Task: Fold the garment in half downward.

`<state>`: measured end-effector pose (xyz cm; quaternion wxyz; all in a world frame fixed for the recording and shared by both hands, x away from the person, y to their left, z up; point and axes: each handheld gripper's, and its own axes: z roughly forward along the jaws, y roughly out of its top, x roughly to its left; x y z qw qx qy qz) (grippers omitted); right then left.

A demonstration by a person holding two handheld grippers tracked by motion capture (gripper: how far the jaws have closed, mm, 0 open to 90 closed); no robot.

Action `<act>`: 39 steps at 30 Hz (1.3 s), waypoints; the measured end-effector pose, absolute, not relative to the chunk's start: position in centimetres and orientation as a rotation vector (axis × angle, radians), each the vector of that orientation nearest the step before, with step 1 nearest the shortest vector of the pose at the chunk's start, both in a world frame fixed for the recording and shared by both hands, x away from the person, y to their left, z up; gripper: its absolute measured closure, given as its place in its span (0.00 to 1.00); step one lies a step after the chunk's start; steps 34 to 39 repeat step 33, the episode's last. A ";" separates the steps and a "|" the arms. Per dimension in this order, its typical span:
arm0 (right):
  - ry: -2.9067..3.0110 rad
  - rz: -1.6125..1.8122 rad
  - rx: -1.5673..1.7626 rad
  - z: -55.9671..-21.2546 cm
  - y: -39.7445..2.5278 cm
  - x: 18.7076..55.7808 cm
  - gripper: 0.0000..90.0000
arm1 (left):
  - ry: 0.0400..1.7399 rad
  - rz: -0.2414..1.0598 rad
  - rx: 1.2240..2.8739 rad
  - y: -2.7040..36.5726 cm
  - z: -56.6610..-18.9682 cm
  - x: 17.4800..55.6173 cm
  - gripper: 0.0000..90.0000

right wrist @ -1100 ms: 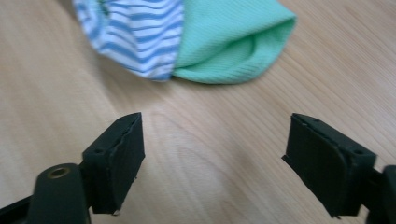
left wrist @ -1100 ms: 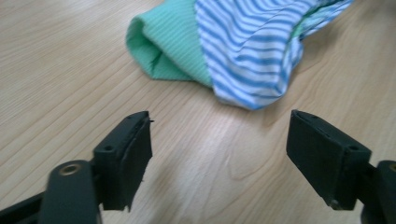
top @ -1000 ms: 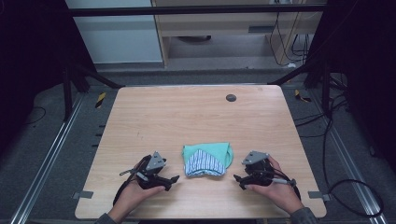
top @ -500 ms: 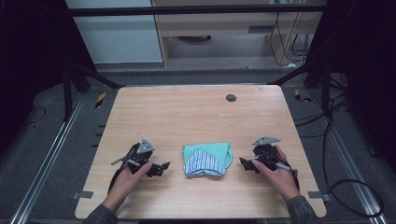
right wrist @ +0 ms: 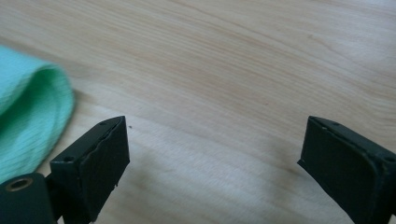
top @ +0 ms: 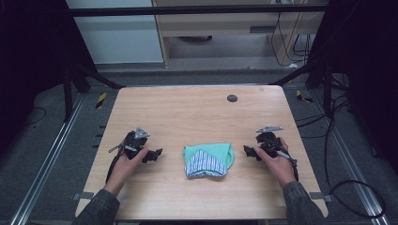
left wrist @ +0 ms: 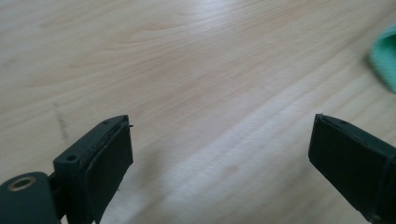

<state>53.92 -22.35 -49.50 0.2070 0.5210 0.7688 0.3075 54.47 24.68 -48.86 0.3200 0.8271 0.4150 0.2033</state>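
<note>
Near the front edge of the wooden surface (top: 197, 112) lies a folded cloth (top: 208, 160), mint green with a blue-and-white striped flap on top, between the left tongs (top: 155, 155) and right tongs (top: 248, 152), both spread wide with nothing gripped, and farther back sits a small dark disc (top: 232, 98)

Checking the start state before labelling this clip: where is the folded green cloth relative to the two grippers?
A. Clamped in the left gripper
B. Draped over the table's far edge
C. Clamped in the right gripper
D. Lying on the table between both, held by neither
D: the cloth lies flat on the table between the left gripper and the right gripper, both open and apart from it.
</note>
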 end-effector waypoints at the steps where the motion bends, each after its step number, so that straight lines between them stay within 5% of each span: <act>1: 2.136 0.866 1.462 -49.5 -22.4 54.1 0.09 | 1.100 0.523 2.157 24.8 -48.9 54.7 0.07; 39: 1.783 0.773 1.724 -51.1 -23.3 56.8 0.01 | 1.240 0.547 2.074 25.9 -50.8 57.1 0.00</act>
